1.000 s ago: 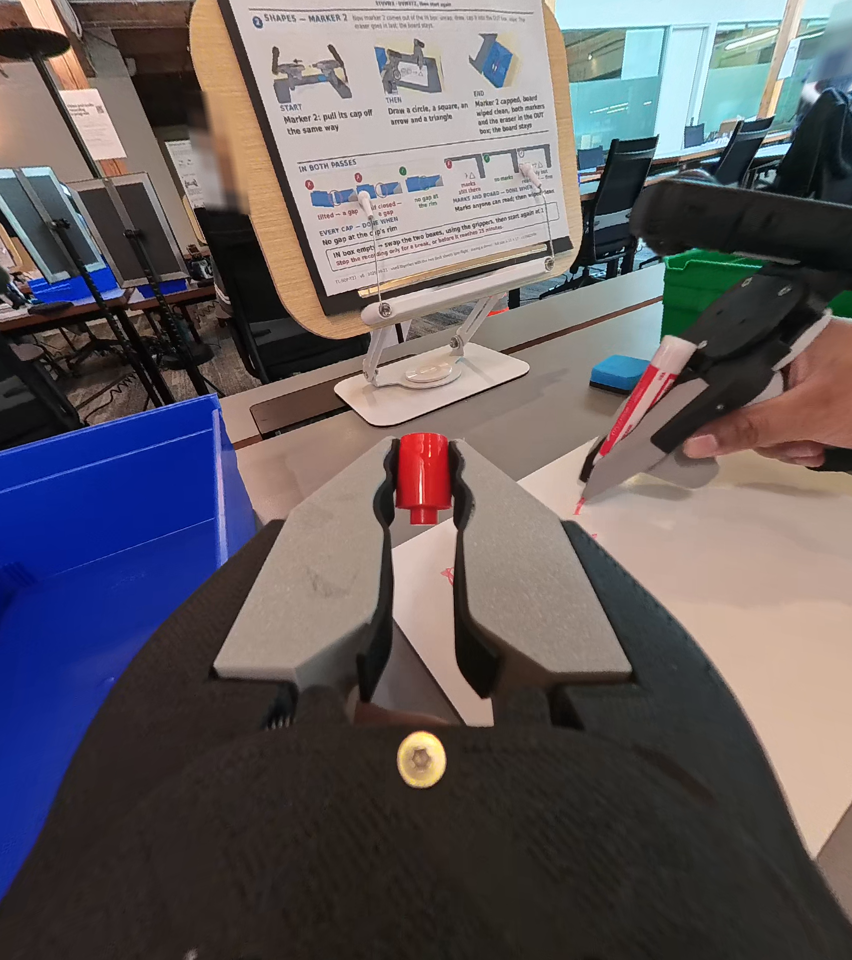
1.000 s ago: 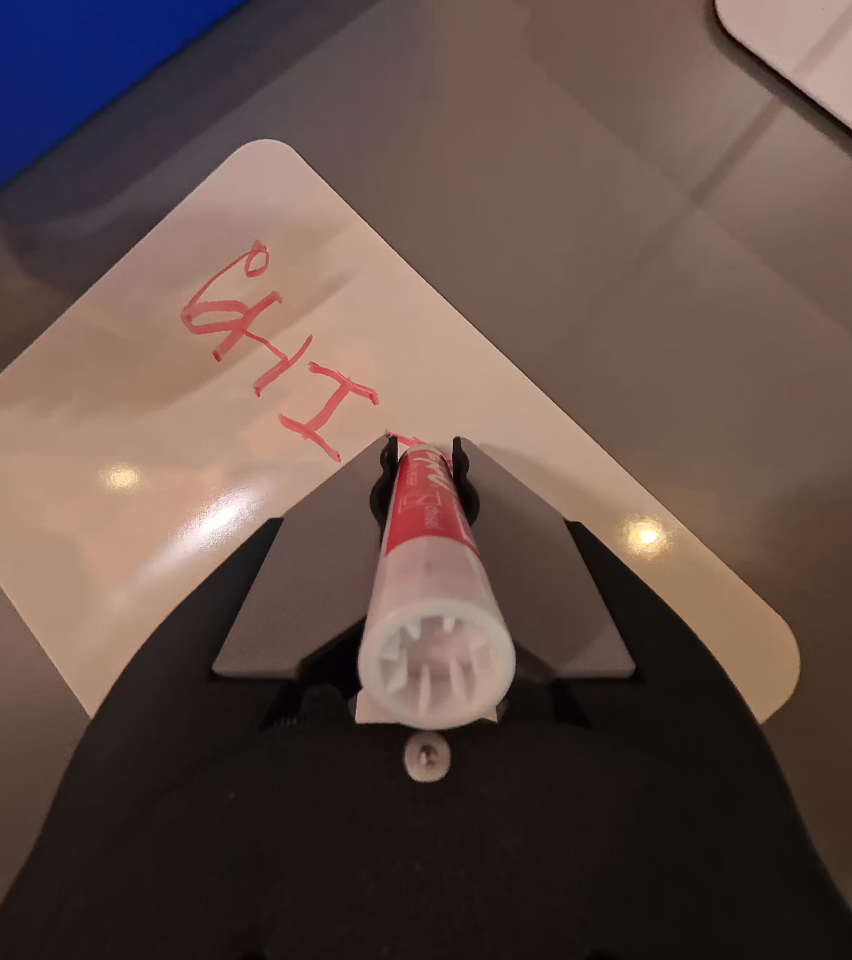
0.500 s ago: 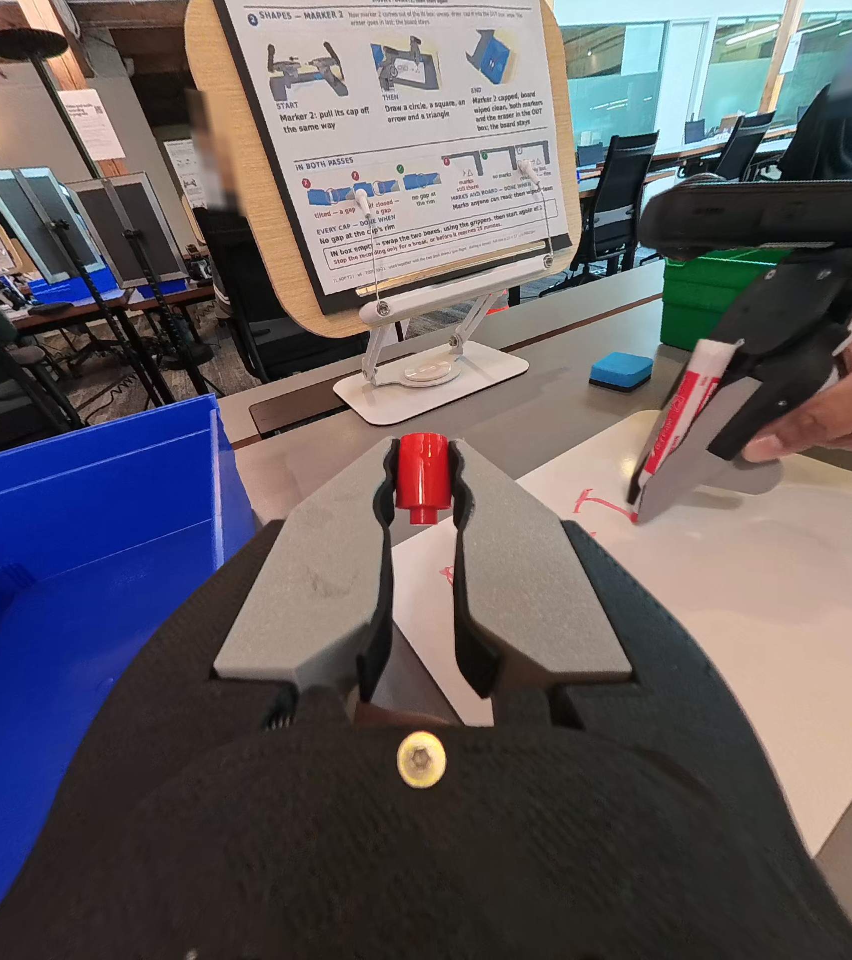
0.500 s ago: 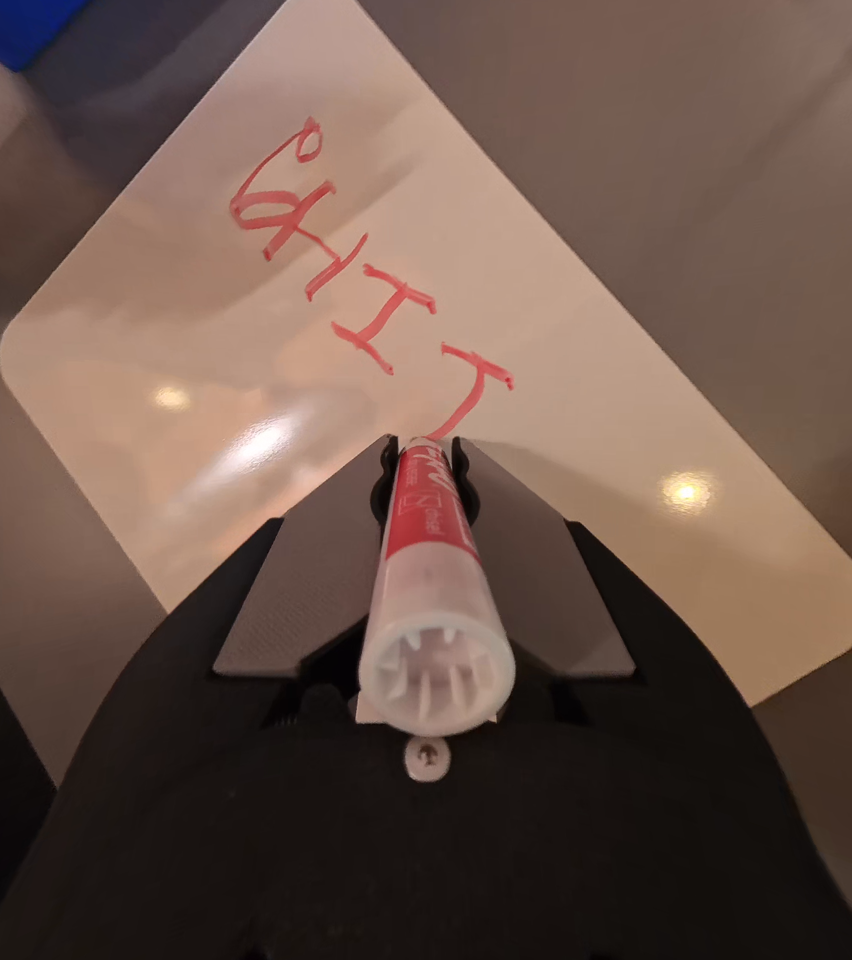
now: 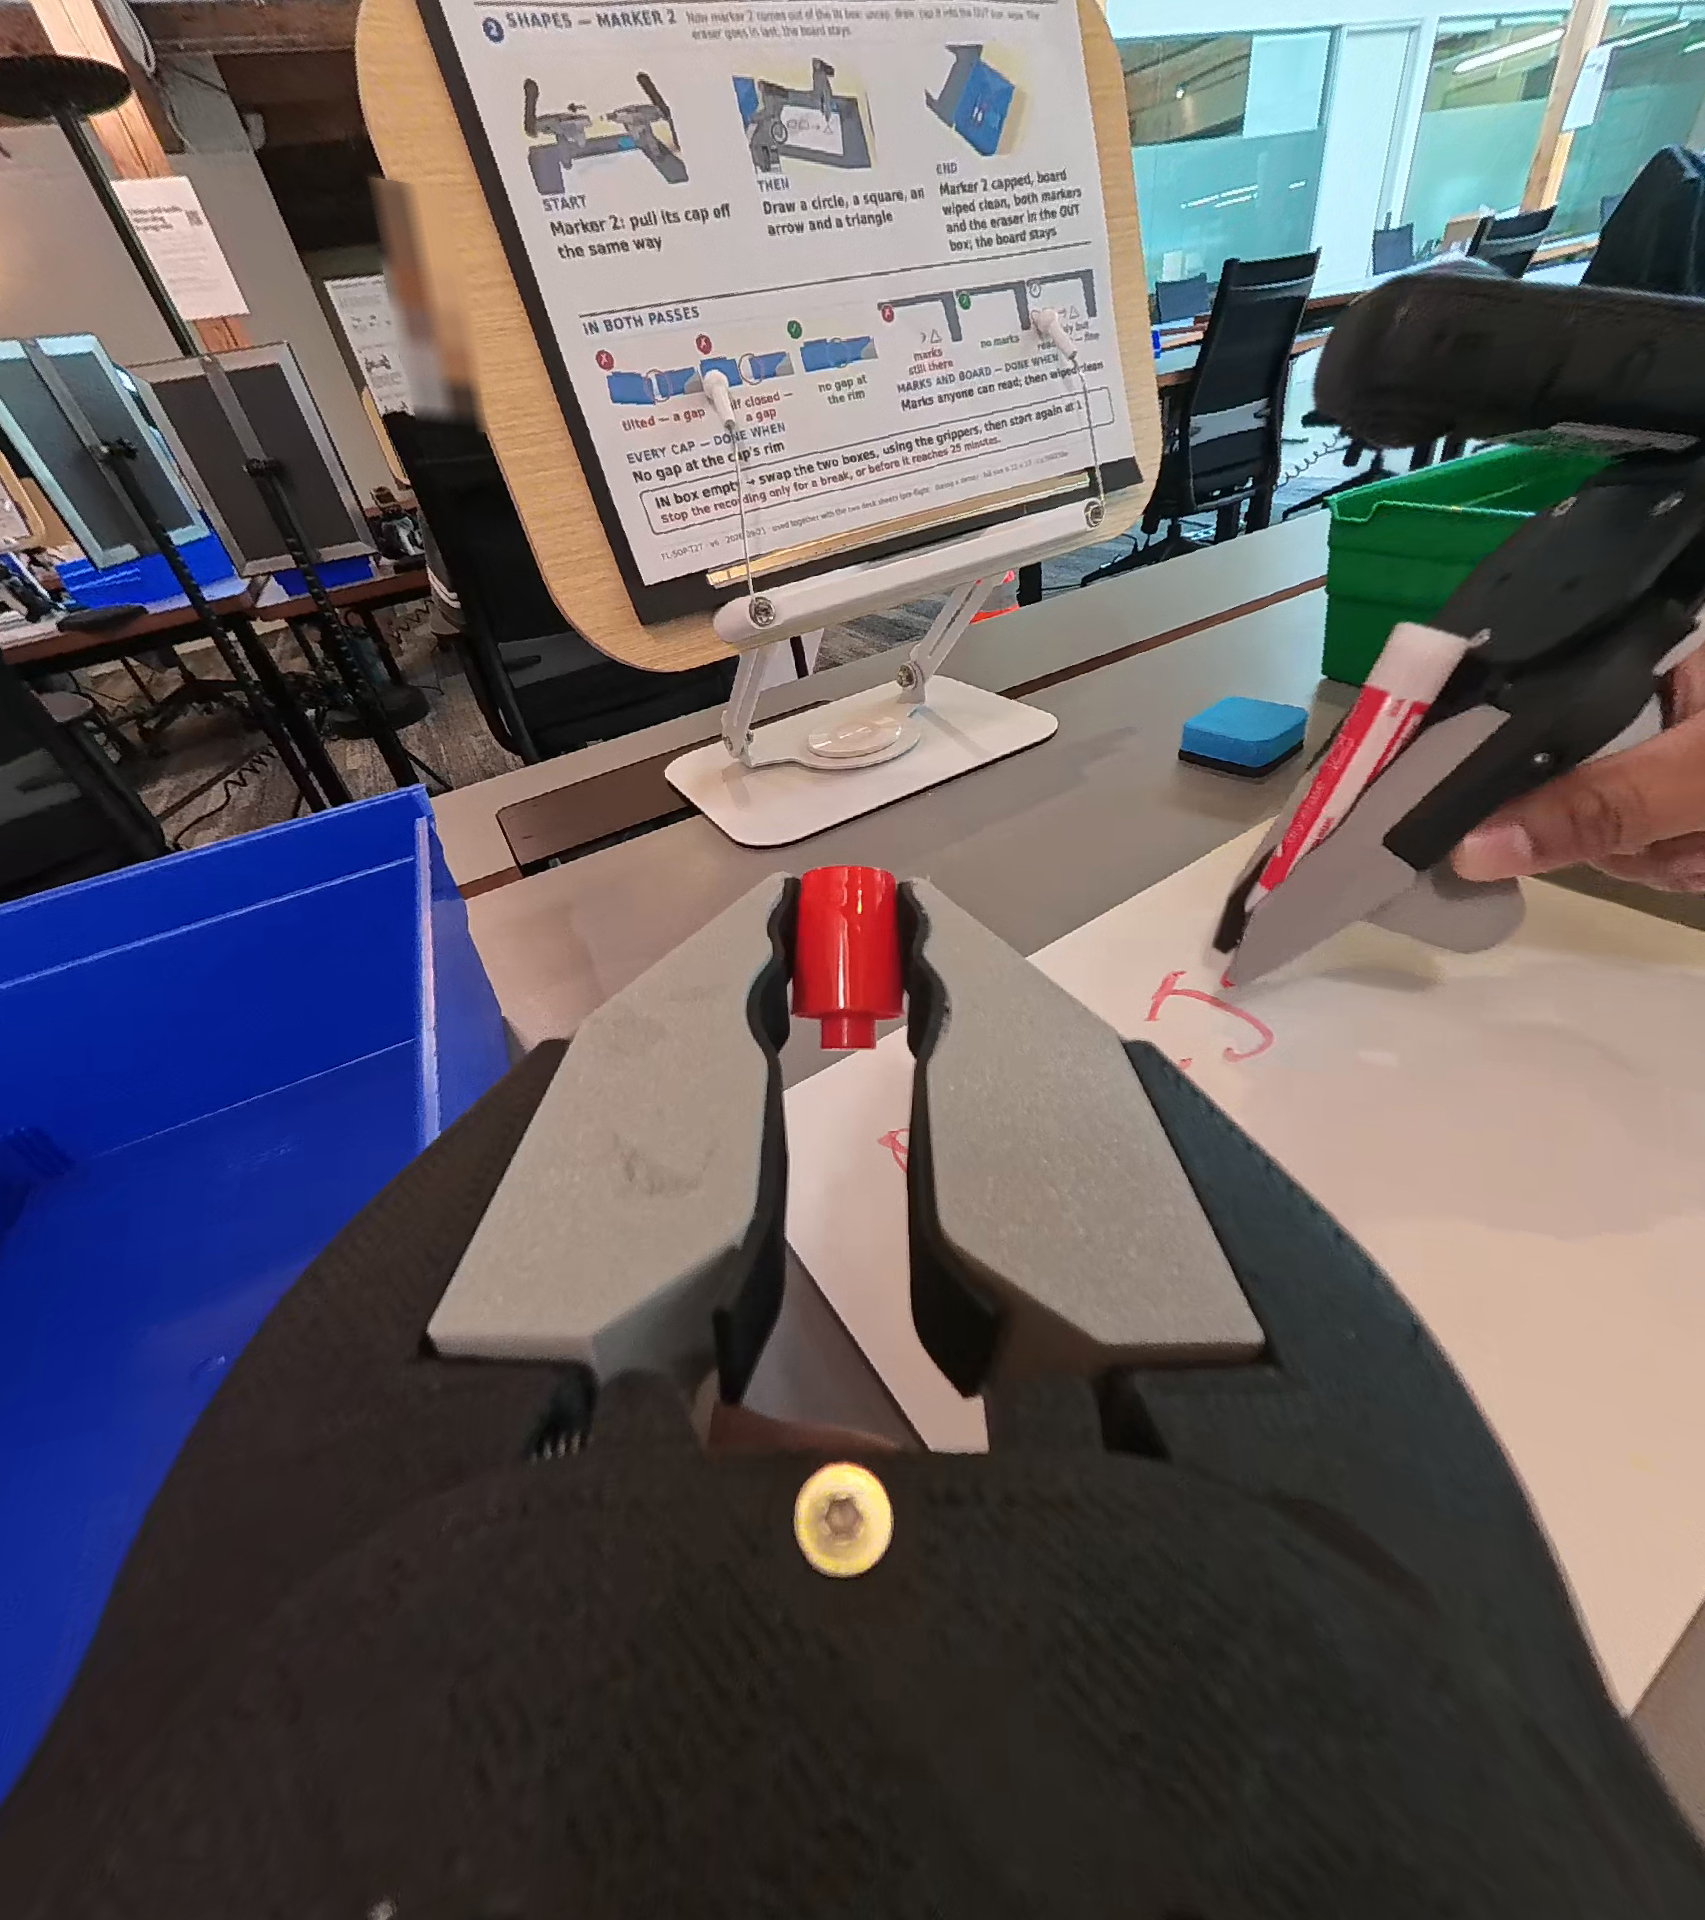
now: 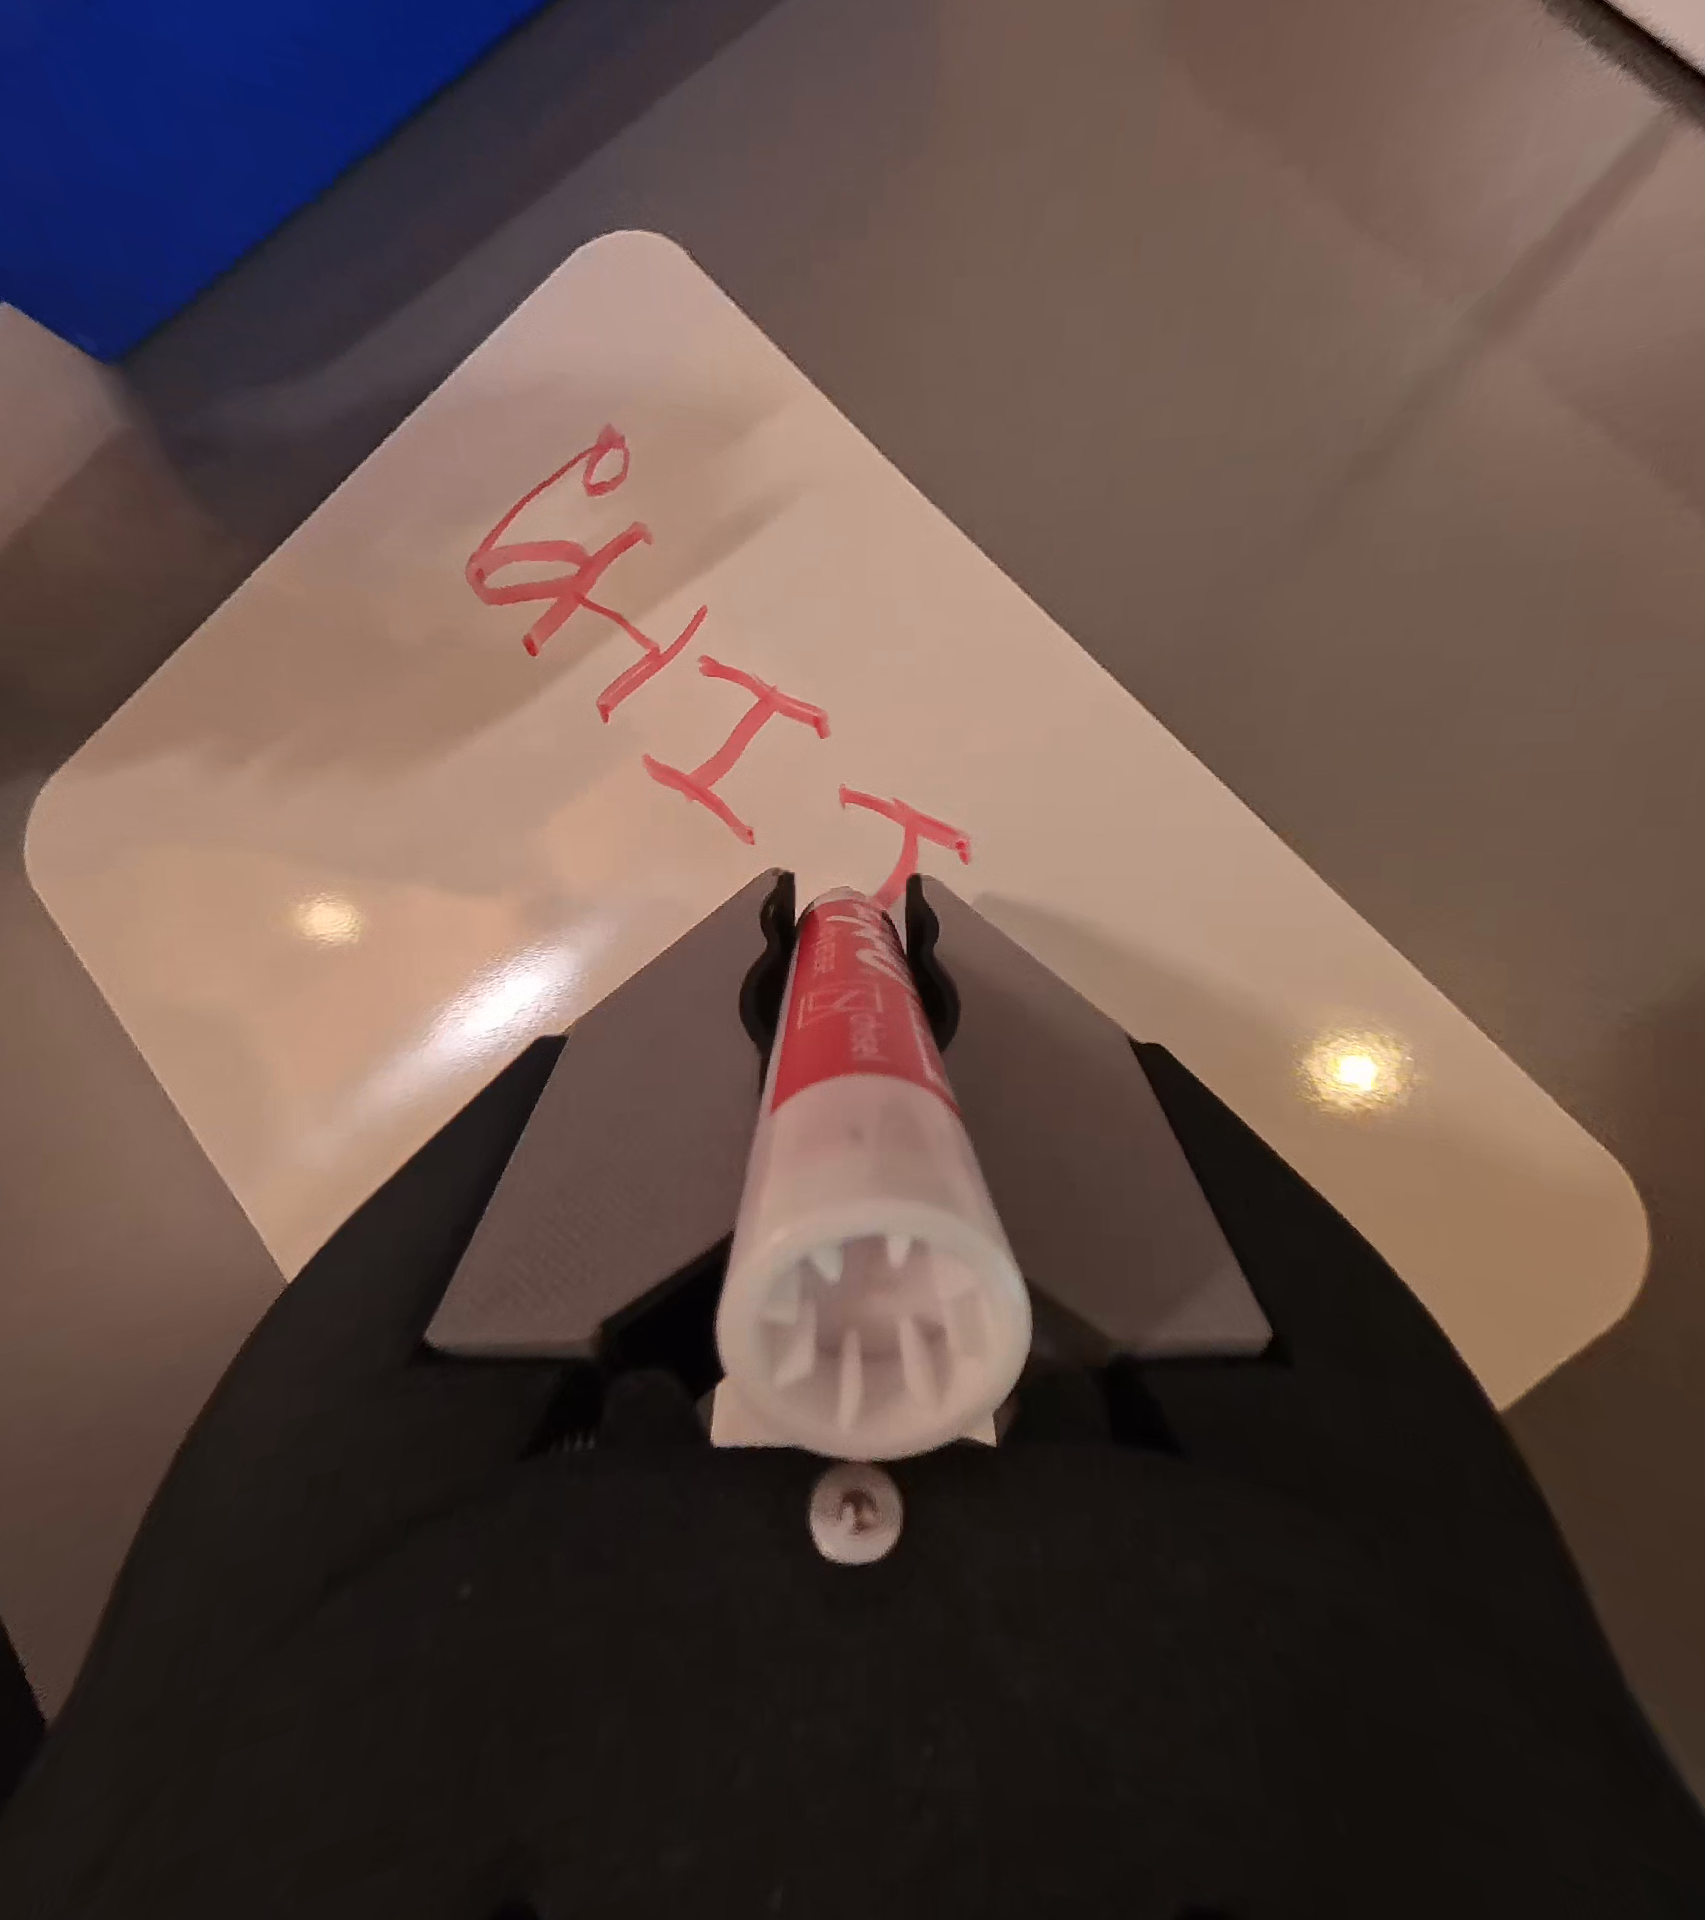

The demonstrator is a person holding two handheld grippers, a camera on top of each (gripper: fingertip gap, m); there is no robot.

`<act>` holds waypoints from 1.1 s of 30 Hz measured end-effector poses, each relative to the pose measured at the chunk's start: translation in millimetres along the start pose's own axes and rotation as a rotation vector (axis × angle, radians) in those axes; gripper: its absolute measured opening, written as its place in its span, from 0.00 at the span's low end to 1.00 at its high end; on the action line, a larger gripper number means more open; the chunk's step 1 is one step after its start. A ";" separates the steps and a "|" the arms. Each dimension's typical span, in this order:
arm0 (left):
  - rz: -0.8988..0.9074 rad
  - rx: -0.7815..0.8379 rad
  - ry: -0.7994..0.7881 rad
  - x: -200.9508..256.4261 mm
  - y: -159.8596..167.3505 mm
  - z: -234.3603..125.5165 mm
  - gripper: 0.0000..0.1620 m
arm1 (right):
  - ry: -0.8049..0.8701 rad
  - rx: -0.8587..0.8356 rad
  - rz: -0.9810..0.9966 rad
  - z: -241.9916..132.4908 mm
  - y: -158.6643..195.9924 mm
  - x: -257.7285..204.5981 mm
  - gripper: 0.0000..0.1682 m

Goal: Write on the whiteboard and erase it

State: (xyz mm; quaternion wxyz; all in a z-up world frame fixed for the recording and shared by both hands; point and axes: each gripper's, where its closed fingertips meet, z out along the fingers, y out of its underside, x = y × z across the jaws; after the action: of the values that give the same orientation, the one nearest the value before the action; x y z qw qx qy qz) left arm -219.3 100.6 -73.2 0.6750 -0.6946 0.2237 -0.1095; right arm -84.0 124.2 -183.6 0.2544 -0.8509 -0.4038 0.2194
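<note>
A white whiteboard point(image 6: 1139, 790) lies flat on the grey table and bears several red hand-drawn marks point(image 6: 619, 634). My right gripper point(image 6: 848, 894) is shut on a red and white marker point(image 6: 858, 1060), tip down on the board at the last mark; the tip is hidden by the fingers. In the left wrist view the right gripper point(image 5: 1232, 961) and marker point(image 5: 1347, 779) stand over the board point(image 5: 1450, 1195). My left gripper point(image 5: 846, 935) is shut on the red marker cap point(image 5: 846, 956), held above the board's left corner. A blue eraser point(image 5: 1243, 732) lies on the table behind the board.
A blue bin point(image 5: 152, 1143) stands at the left beside my left gripper. A green bin point(image 5: 1419, 561) stands at the far right. An instruction sheet on a white stand point(image 5: 858, 748) stands at the back of the table. A hand point(image 5: 1679, 779) holds the right gripper. Across from one pair of fingers to the other is roughly 20 cm.
My right gripper moved right along the board and drew another red mark, then shifted back a little toward it. My left gripper with the cap has stayed put.
</note>
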 end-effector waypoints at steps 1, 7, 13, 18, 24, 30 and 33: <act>0.001 0.001 0.000 0.1 -0.1 0.0 0.10 | 0.019 0.000 0.002 -0.3 0.6 4.5 0.11; -0.001 0.002 0.001 0.1 -0.2 -0.1 0.10 | 0.098 -0.026 -0.003 5.2 6.2 21.9 0.11; 0.001 0.000 0.002 0.8 0.4 0.0 0.10 | 0.104 -0.058 -0.016 4.2 11.7 22.2 0.11; 0.000 -0.003 0.002 1.2 1.1 0.4 0.10 | 0.020 -0.104 -0.003 -0.7 22.3 8.0 0.11; 0.000 -0.004 0.002 1.2 1.3 0.7 0.10 | 0.026 -0.102 -0.006 -1.1 22.4 8.7 0.11; 0.002 -0.005 0.002 1.5 1.7 0.8 0.10 | 0.024 -0.099 -0.004 -1.1 22.2 8.8 0.11; 0.001 -0.005 0.002 1.2 1.5 0.7 0.10 | 0.024 -0.099 -0.004 -1.1 22.2 8.8 0.11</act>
State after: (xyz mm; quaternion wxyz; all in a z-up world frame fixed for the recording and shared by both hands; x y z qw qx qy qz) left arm -218.2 100.7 -75.0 0.6732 -0.6959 0.2249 -0.1094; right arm -65.5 118.9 -197.8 0.2174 -0.8642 -0.4128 0.1883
